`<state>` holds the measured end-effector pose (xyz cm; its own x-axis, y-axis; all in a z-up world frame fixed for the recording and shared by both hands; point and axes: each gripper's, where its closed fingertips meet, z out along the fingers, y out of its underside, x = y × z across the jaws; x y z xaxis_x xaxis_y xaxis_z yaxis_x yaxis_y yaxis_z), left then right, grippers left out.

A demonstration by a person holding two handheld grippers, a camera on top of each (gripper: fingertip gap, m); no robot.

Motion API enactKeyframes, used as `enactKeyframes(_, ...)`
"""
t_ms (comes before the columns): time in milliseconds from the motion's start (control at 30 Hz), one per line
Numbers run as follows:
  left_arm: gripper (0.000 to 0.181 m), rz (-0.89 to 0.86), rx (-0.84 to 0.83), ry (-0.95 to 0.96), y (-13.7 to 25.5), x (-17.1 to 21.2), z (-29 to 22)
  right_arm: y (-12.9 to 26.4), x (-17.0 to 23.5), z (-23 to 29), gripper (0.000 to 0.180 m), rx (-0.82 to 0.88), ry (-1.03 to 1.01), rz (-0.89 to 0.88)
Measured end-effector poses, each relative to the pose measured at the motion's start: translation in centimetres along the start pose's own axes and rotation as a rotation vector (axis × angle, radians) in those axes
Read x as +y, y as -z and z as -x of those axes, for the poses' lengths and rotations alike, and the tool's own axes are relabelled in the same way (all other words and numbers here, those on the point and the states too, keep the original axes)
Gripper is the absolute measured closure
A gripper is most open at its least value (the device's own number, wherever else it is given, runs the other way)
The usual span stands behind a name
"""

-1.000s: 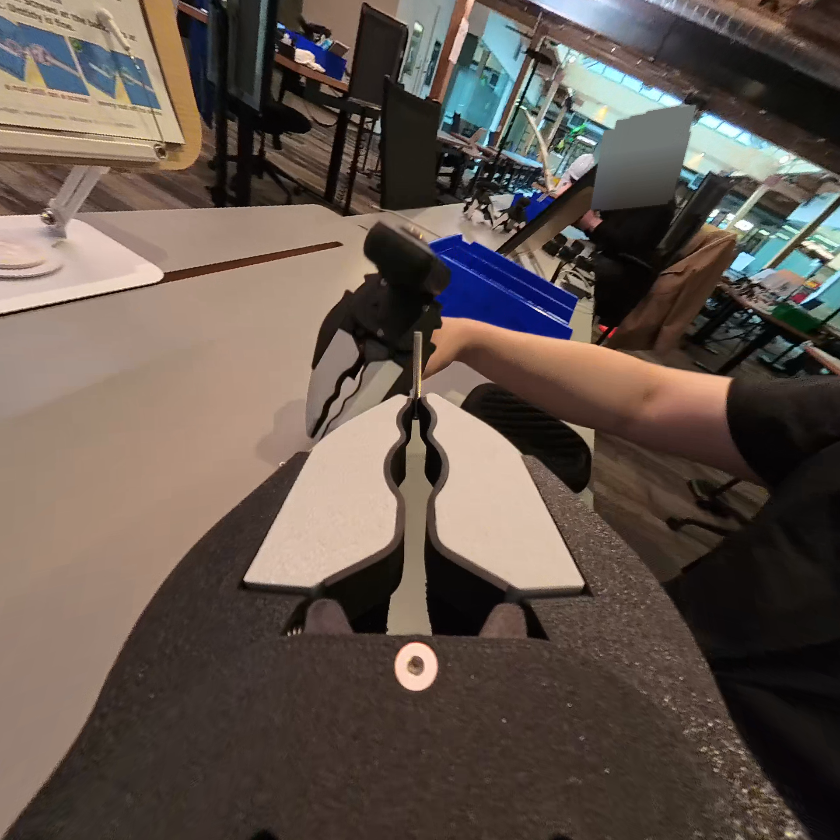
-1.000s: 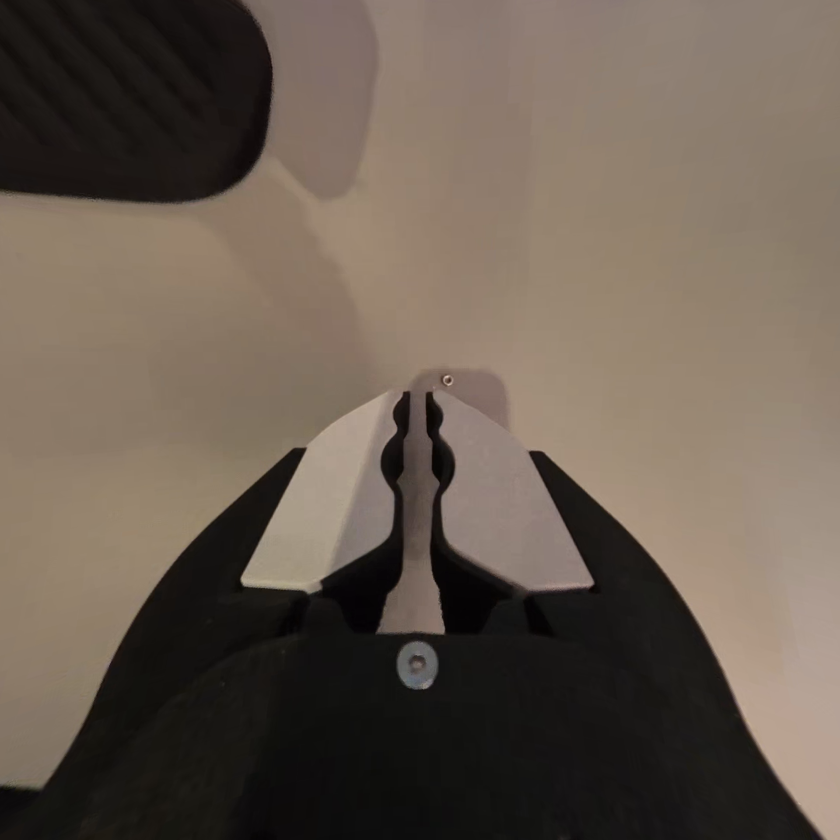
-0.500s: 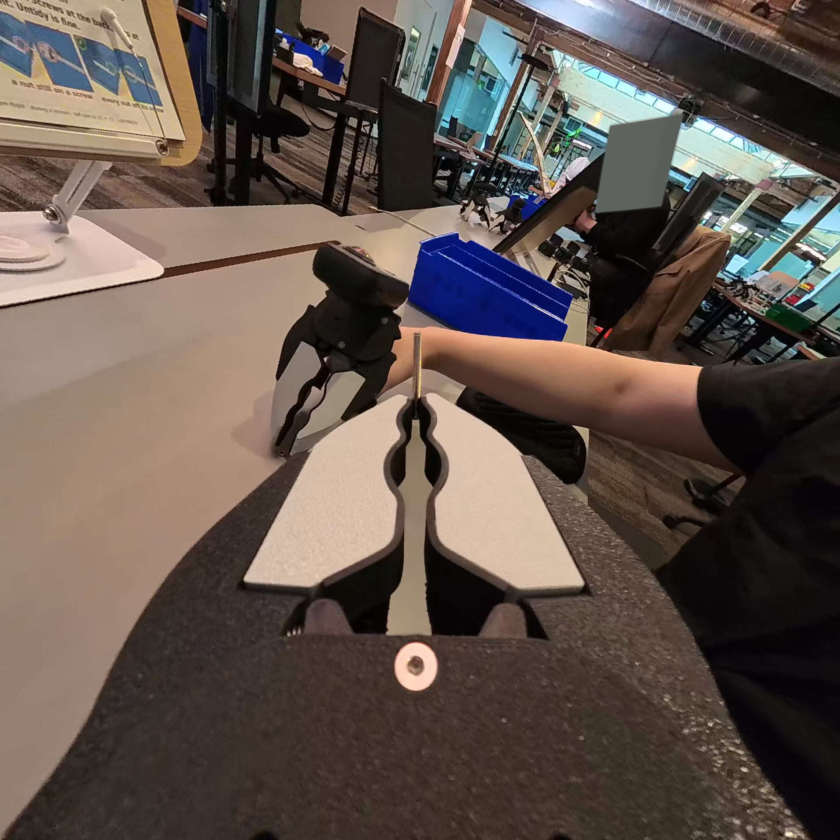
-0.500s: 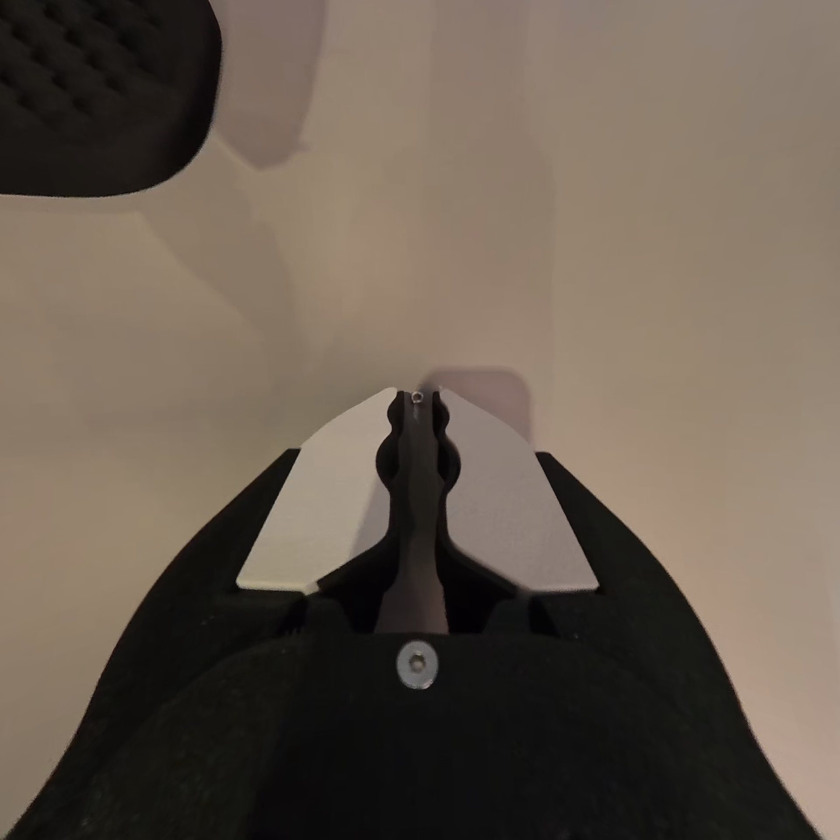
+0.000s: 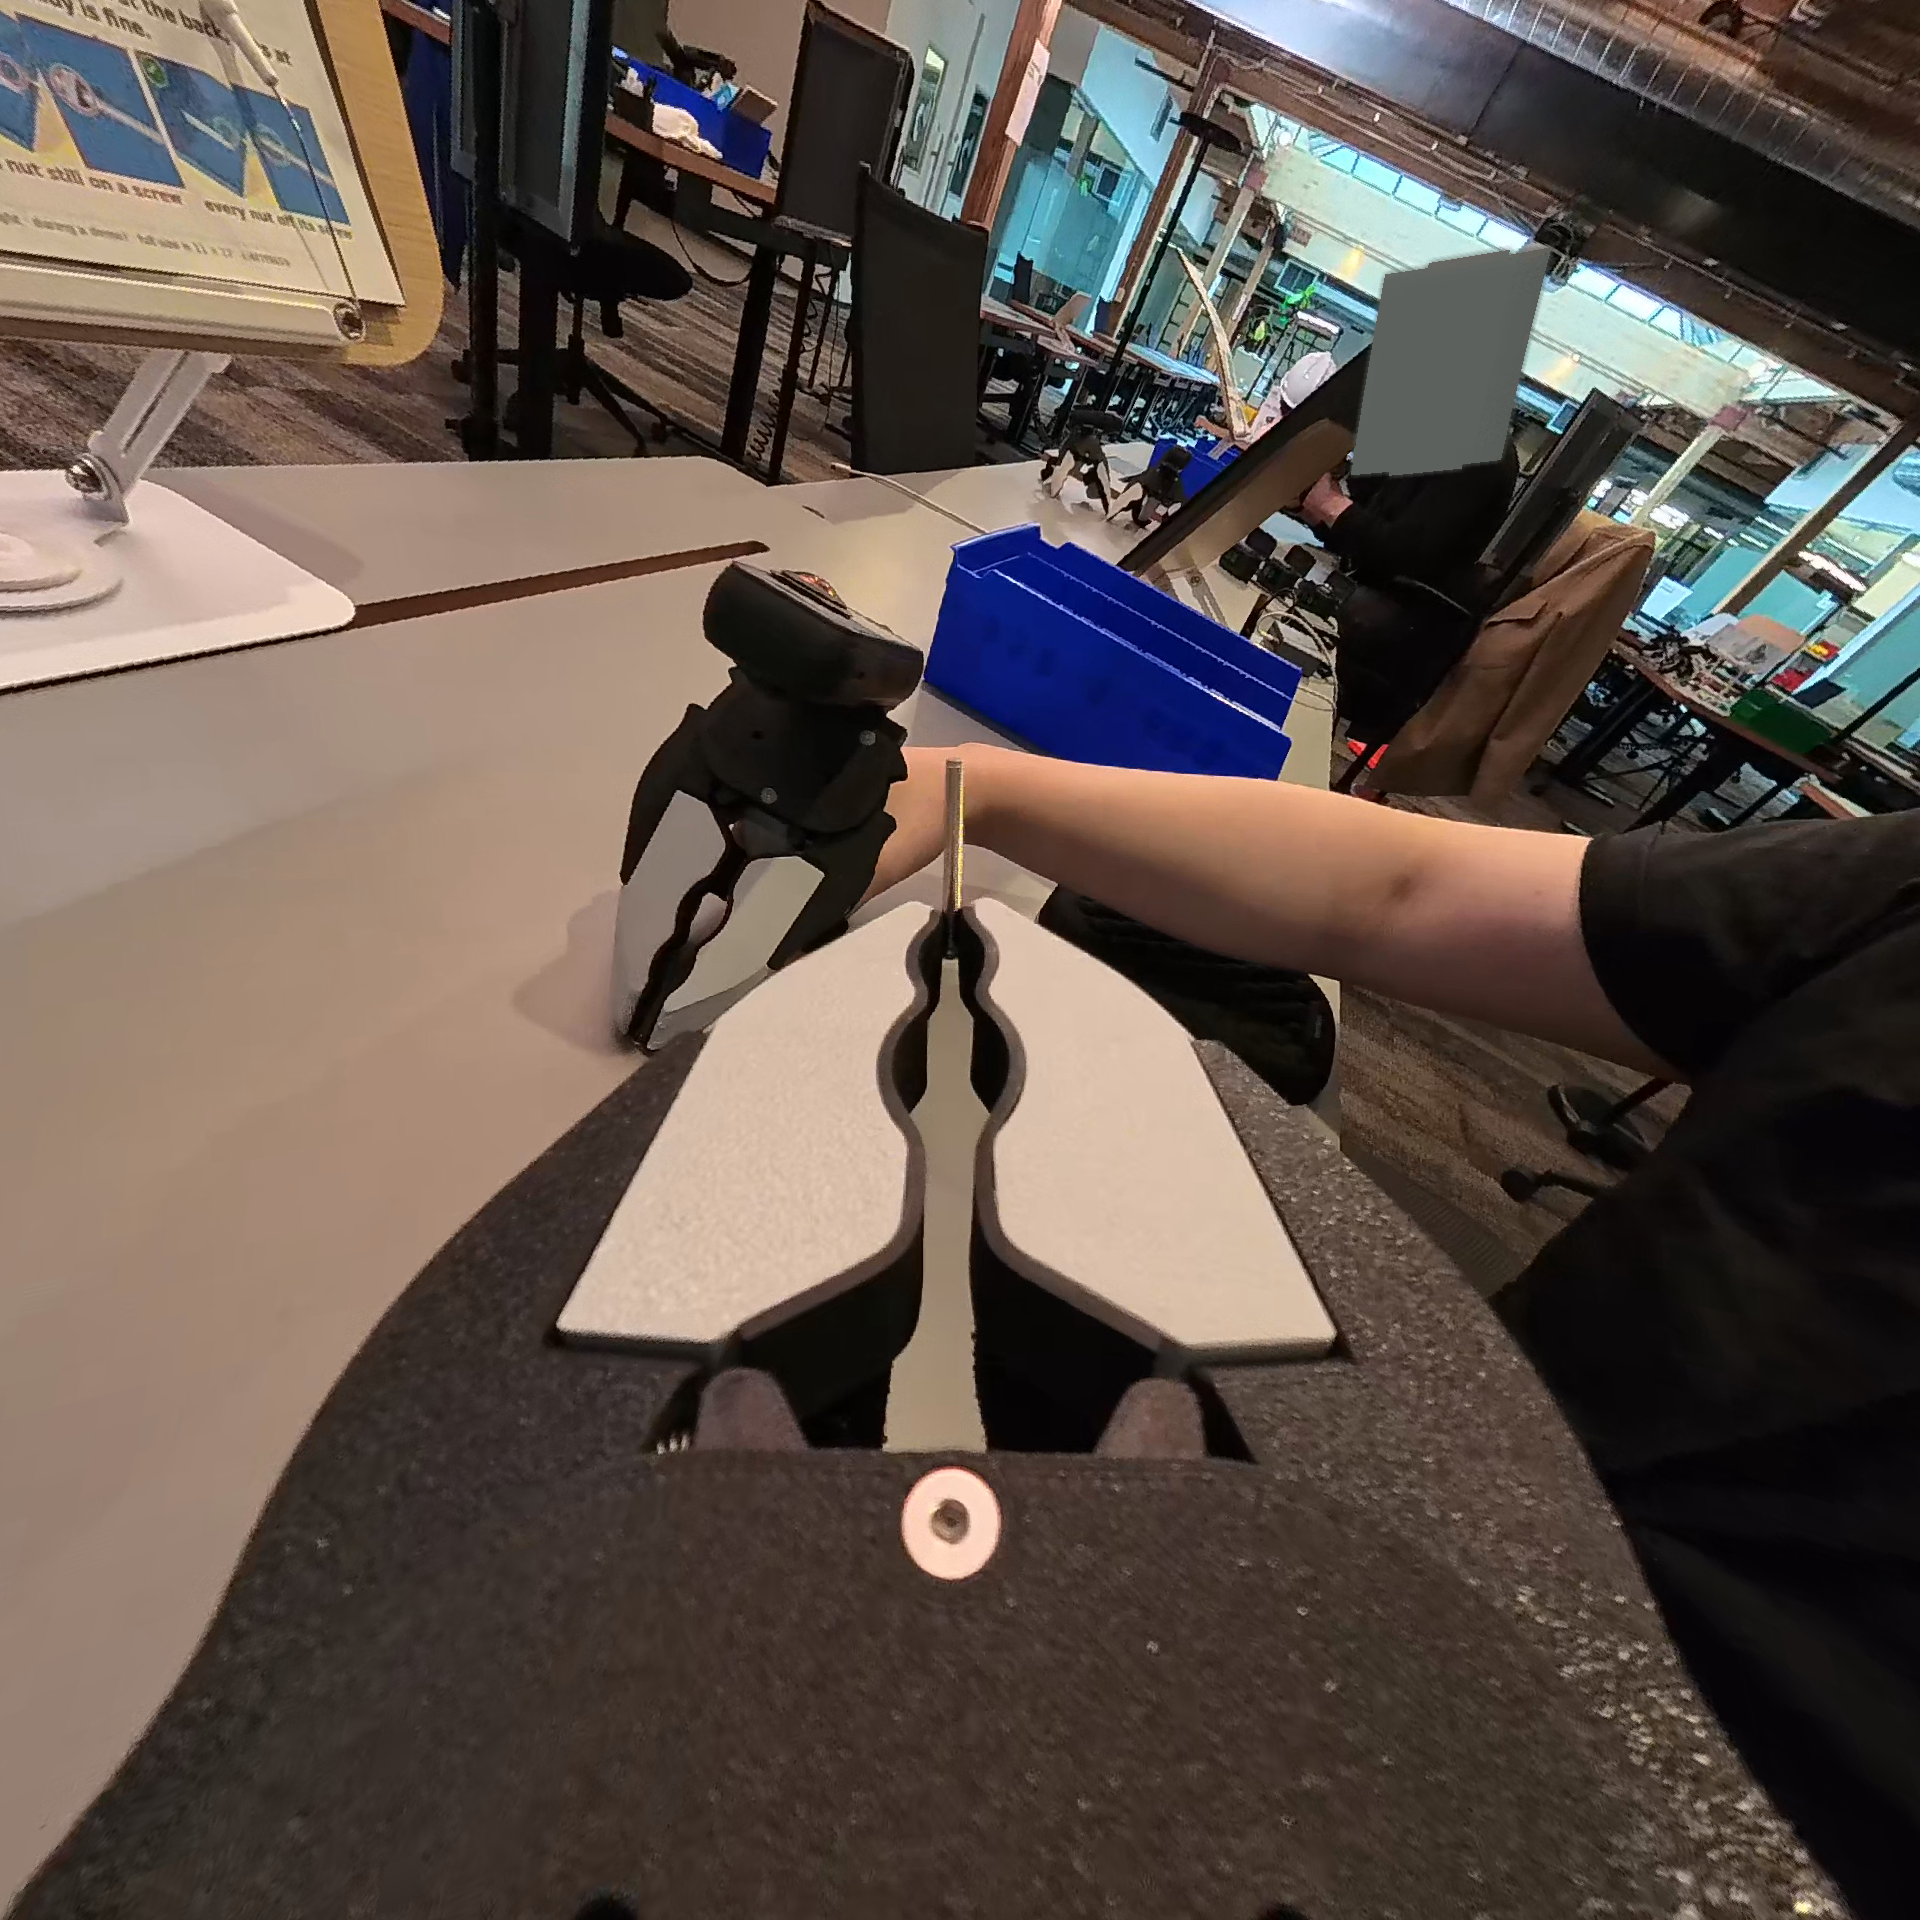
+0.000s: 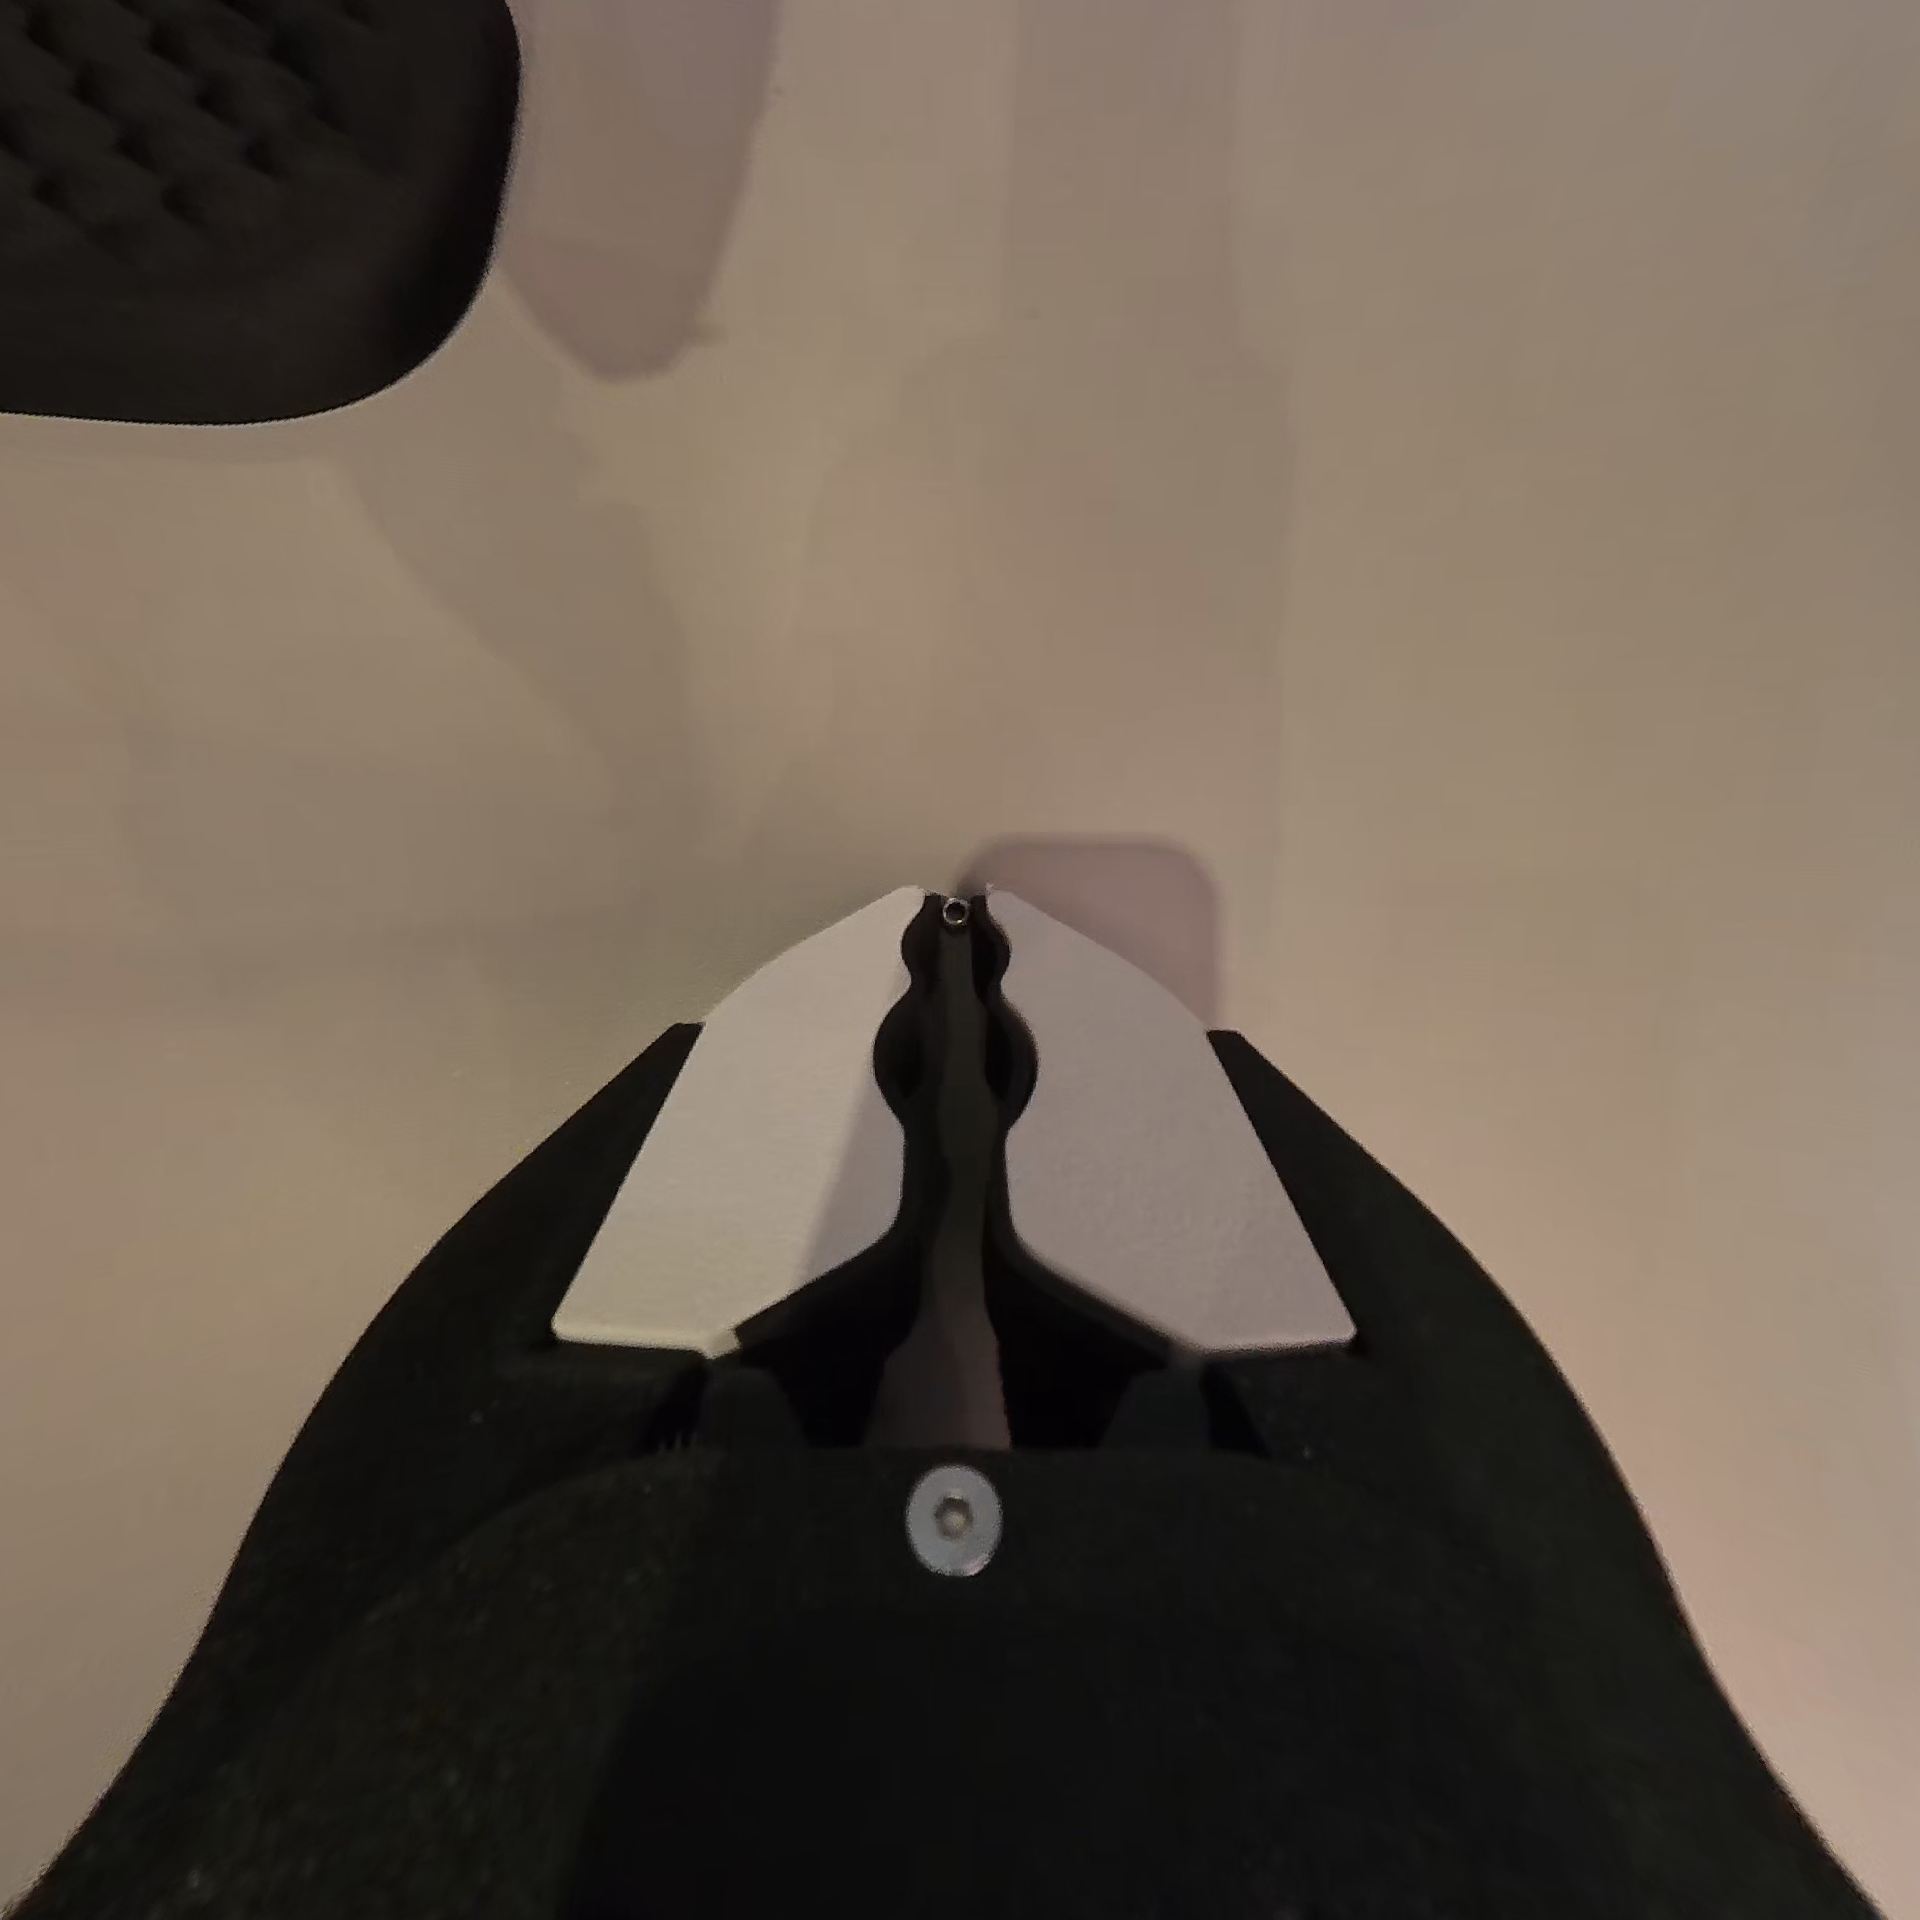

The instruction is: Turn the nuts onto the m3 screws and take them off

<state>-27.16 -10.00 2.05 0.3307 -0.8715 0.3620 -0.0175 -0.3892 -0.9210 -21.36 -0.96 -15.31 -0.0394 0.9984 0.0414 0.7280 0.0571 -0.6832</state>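
My left gripper (image 5: 951, 916) is shut on a thin silver M3 screw (image 5: 953, 840), which stands straight out beyond its tips, above the grey table (image 5: 260, 987). My right gripper (image 6: 954, 902) points down at the table, its tips touching the surface, and is shut on a small silver nut (image 6: 953, 913) pinched at the very tips. In the left wrist view the right gripper (image 5: 646, 1029) stands ahead and to the left of the screw, held by a person's bare forearm (image 5: 1247, 883).
A blue bin (image 5: 1101, 655) stands on the table behind the forearm. A document stand with an instruction sheet (image 5: 156, 156) and its white base (image 5: 125, 582) are at the far left. A black padded object (image 5: 1236, 1013) lies at the table's right edge; it also shows in the right wrist view (image 6: 208, 187). About 20 cm separates my left fingertips from my right.
The nut lay loose on the table just beyond my right gripper's slightly parted tips. The right gripper came down and left over it and closed on it. My left gripper kept holding the screw.
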Motion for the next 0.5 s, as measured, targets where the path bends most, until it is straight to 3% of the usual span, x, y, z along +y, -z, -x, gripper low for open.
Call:
enactKeyframes(333,0.179,0.051,-0.034,-0.009,-0.7,1.6,2.2,0.5,0.1,0.1,0.174,0.016,-0.02,-0.04)
enactKeyframes(500,0.179,0.134,-0.01,-0.068,-2.9,1.4,3.6,4.9,-2.4,0.3,0.175,0.042,-0.053,-0.206)
